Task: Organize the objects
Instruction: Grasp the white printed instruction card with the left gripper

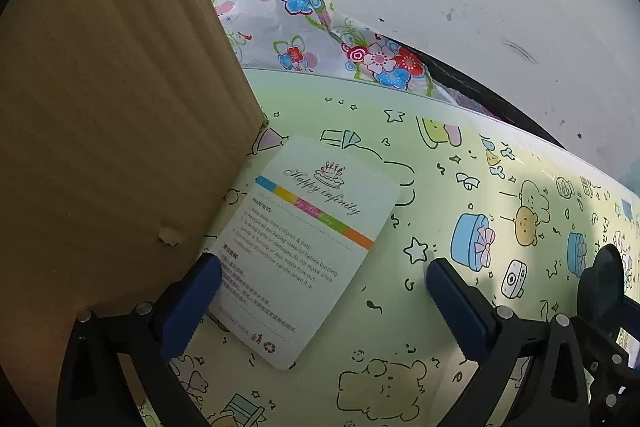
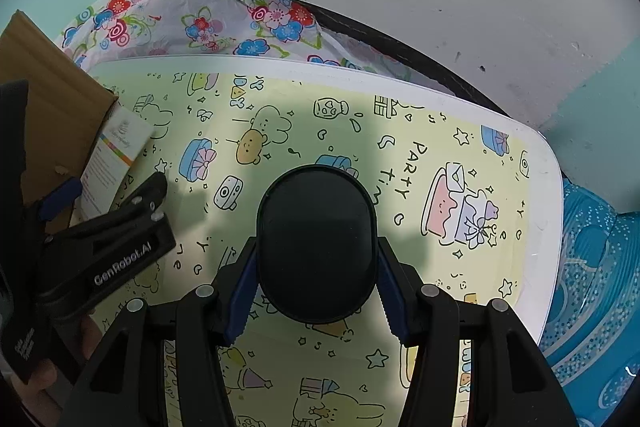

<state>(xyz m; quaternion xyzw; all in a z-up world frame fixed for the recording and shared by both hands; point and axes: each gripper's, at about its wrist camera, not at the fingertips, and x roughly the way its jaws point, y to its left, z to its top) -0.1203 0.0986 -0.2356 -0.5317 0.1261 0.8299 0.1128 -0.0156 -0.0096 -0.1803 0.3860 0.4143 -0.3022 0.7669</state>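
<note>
The white card (image 1: 306,251) is lying flat on the table (image 1: 460,307) with the party drawings, and its left edge is sitting right next to the brown cardboard box (image 1: 112,115). The left gripper (image 1: 320,303) is hanging just over the near end of the card with its jaws spread wide, and it is holding nothing. One blue finger is sitting by the box wall and the other is out past the card's right side, so the card is lying between them. The card's long side is pointing away from this gripper and leaning a bit to the right. The right gripper (image 2: 316,291) is squeezing a dark oval case (image 2: 316,243) and is sitting well off to the right. So the left gripper is looking much nearer to the card. I think it only needs to go down and close, but the box wall is crowding one finger.
</note>
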